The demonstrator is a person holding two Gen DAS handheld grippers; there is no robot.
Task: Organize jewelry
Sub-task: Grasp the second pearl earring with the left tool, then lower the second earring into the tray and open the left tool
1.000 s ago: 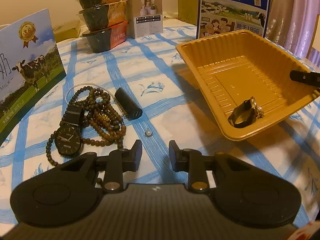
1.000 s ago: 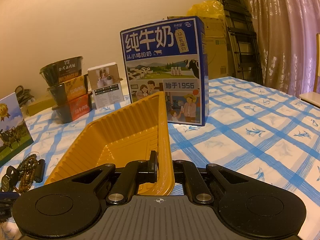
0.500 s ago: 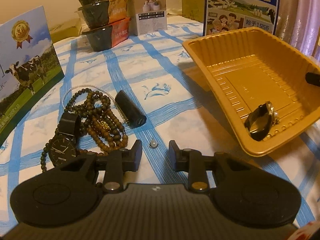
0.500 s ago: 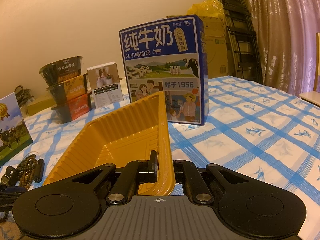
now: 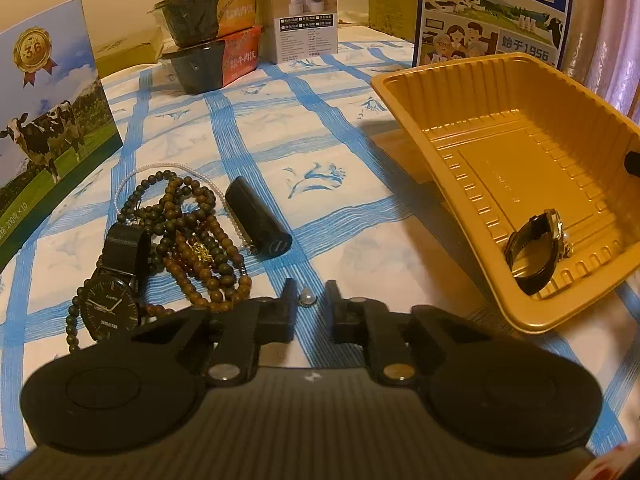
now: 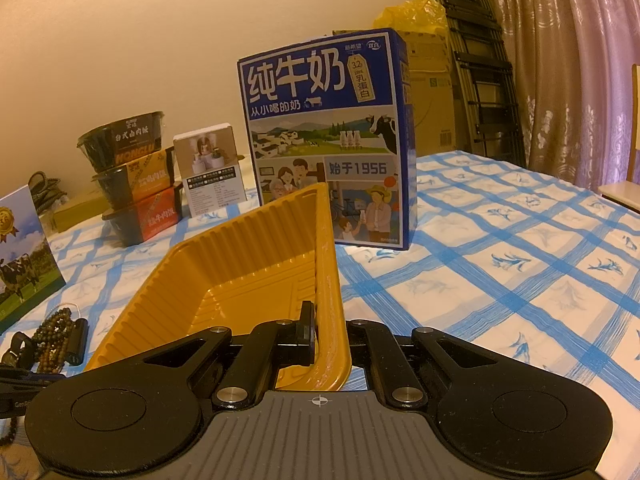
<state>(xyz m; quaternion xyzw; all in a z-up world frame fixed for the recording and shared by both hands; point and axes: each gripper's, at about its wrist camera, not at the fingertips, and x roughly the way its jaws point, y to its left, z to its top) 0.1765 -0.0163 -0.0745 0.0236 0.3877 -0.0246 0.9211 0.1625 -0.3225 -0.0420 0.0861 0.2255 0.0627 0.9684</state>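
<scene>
A small pearl bead [image 5: 307,297] is now framed between the parted fingers of the left gripper [image 5: 309,300], brought closer than a second ago. The yellow tray [image 6: 256,264] is kept clamped at its rim by the right gripper [image 6: 330,338]. "1956" is read on the milk carton [image 6: 324,136].

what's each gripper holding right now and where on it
The right gripper is clamped on the yellow tray by its near side rim. The left gripper holds nothing; its open jaws straddle a small pearl bead.
</scene>
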